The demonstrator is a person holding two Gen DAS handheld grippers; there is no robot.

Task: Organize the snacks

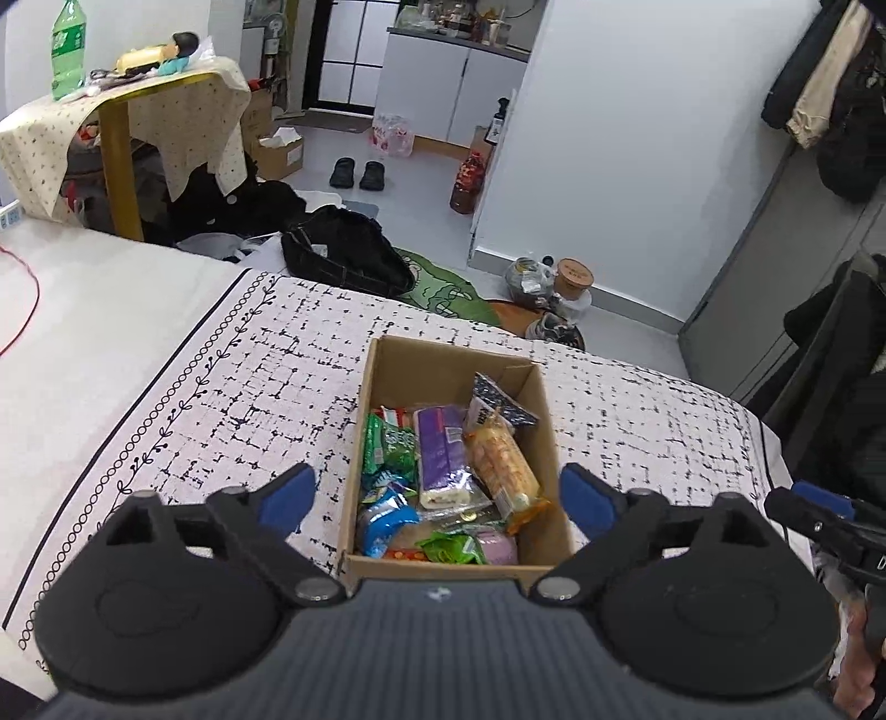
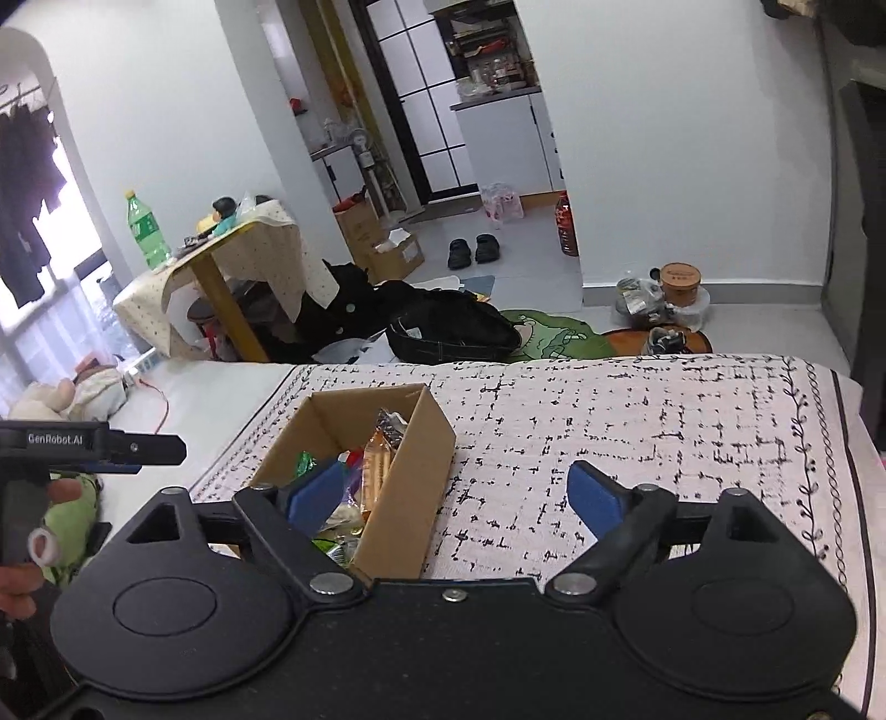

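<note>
Both wrist views over snack box (image 1: 451, 454)

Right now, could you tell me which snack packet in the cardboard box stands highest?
The black-and-white speckled packet against the box's right wall; it rises above the purple packet and green packets lying flat.

A green bottle (image 1: 68, 50) stands on a cloth-draped desk (image 1: 166, 105) at ten o'clock. Black slippers (image 1: 357, 173) sit on the floor at twelve, with a black bag (image 1: 346, 256) just beyond the patterned bedspread (image 1: 194, 387). A round wooden-lidded container (image 1: 573, 275) rests by the wall at one o'clock.
</note>
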